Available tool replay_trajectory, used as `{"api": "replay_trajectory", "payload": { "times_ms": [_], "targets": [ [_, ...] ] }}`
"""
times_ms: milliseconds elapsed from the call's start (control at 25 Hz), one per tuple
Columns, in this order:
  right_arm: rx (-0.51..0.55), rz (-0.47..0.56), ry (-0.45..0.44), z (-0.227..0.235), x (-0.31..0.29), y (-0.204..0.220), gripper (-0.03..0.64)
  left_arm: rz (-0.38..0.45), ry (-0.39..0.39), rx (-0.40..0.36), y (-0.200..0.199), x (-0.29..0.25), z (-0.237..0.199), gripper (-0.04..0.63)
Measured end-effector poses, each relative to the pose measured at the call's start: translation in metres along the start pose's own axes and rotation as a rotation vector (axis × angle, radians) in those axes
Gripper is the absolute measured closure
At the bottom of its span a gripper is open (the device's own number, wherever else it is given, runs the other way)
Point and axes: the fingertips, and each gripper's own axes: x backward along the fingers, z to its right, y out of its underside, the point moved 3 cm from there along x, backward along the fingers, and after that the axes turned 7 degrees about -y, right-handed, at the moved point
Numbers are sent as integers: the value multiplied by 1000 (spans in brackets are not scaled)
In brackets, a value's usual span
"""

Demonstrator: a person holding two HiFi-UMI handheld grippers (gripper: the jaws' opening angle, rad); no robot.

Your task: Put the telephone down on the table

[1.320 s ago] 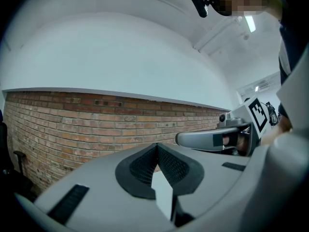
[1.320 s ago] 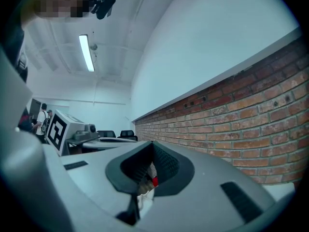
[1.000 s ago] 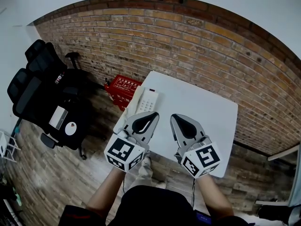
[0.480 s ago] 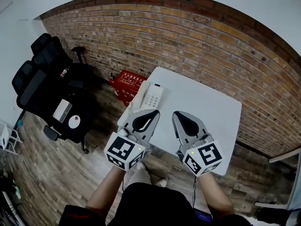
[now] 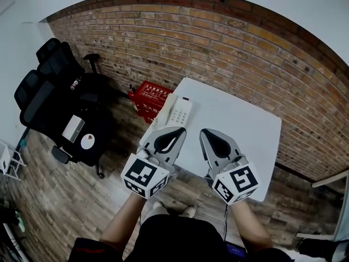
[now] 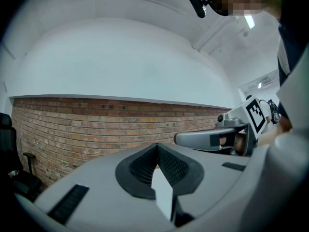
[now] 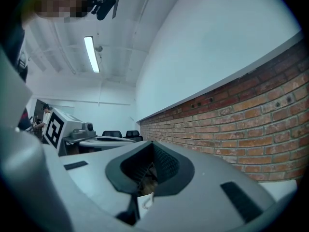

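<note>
**Both claws pressed together and empty; telephone lies on the worktop**

In the head view the white telephone (image 5: 179, 112) lies flat on the white worktop (image 5: 240, 124), close to its left edge and towards the far left corner. Its keypad faces up and the handset runs along its left side. Neither claw touches it.

The left claw (image 5: 179, 130) is held level over the near left part of the worktop, with its tips pointing at the telephone and stopping just short of its near end. The left gripper view shows the left claw (image 6: 157, 148) with its two dark ribbed pads pressed together and nothing pinched between them.

The right claw (image 5: 204, 133) is held beside the left one, over the near middle of the worktop and apart from the telephone. In the right gripper view the right claw (image 7: 152, 145) is likewise pressed together and grips nothing. Each claw ends in a marker cube near the person's wrists, and both forearms reach in from the bottom edge of the head view.

A brick wall (image 5: 218, 48) runs behind the worktop. A red basket (image 5: 149, 98) sits on the wooden floor (image 5: 60, 201) by the wall, just left of the worktop's far corner. Black office chairs (image 5: 52, 100) stand further left, well apart from the worktop.
</note>
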Motion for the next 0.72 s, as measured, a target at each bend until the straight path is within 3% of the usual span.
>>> {"api": "replay_trajectory", "payload": {
  "times_ms": [720],
  "targets": [
    [34, 26, 75, -38, -28, -14, 606, 19, 77, -22, -15, 27, -34, 587]
  ]
}}
